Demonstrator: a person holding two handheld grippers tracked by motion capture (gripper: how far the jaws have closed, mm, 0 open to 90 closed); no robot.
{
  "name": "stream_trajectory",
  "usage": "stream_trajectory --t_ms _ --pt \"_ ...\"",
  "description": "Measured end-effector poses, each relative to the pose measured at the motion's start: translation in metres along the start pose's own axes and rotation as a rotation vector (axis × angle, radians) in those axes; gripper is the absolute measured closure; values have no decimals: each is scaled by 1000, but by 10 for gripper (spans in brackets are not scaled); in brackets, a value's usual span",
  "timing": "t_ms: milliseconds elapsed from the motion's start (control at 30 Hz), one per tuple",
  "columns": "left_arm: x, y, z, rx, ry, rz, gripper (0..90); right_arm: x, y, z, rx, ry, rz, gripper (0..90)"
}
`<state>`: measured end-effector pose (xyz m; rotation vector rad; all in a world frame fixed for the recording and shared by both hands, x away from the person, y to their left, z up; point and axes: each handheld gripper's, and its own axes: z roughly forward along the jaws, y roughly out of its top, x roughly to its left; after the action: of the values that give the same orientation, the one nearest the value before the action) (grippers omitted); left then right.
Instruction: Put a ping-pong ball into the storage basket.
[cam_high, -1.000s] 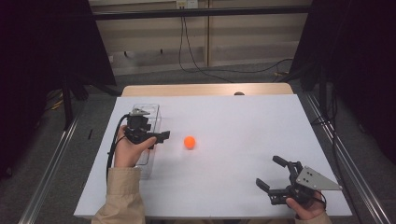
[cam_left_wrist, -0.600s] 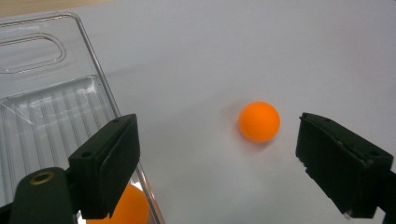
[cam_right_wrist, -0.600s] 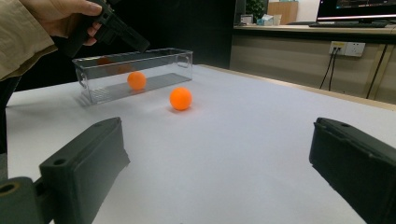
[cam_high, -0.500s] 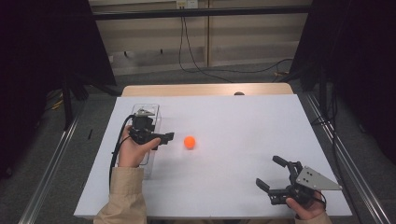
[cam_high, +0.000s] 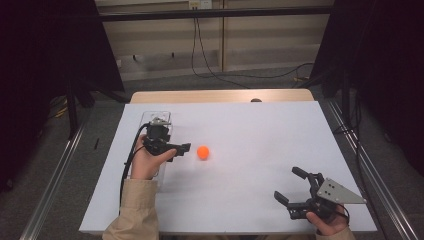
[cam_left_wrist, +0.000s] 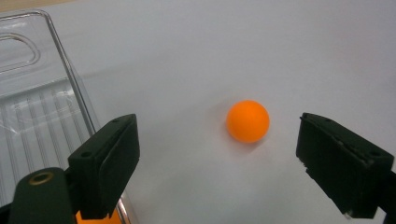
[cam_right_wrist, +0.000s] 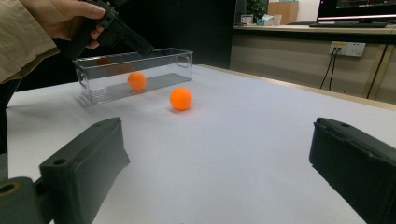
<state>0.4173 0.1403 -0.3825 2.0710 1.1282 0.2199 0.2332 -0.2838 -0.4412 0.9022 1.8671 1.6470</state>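
The left gripper (cam_high: 184, 148), jaws wide with nothing between them, has edged from over the clear box (cam_high: 148, 119) toward the orange ball (cam_high: 202, 152) lying loose on the table (cam_high: 260, 130), apparently lining up a grab, while the right gripper (cam_high: 289, 187) rests open

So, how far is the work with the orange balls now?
Done: one orange ball already lies inside the clear plastic box. In hand: the open left gripper points at a second orange ball on the white table, not gripping it yet. Left: grasp it and put it in the box. The right gripper waits open.
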Motion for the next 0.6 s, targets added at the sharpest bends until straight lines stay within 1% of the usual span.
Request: stream_trajectory --t_ms 33,200,400,467,500,600 --pt "0 0 0 3 -6 1 136 0 0 0 1 -1 1 29" --pt "-2 0 2 5 -4 13 136 0 0 0 0 0 -1 29" --pt "-4 1 4 4 -8 11 136 0 0 0 1 0 1 28" --pt "-5 1 5 9 -8 14 136 0 0 0 2 0 1 29" --pt "-5 1 5 17 -7 28 136 0 0 0 1 0 1 28" --pt "-6 1 7 14 -7 28 135 0 0 0 1 0 1 29"
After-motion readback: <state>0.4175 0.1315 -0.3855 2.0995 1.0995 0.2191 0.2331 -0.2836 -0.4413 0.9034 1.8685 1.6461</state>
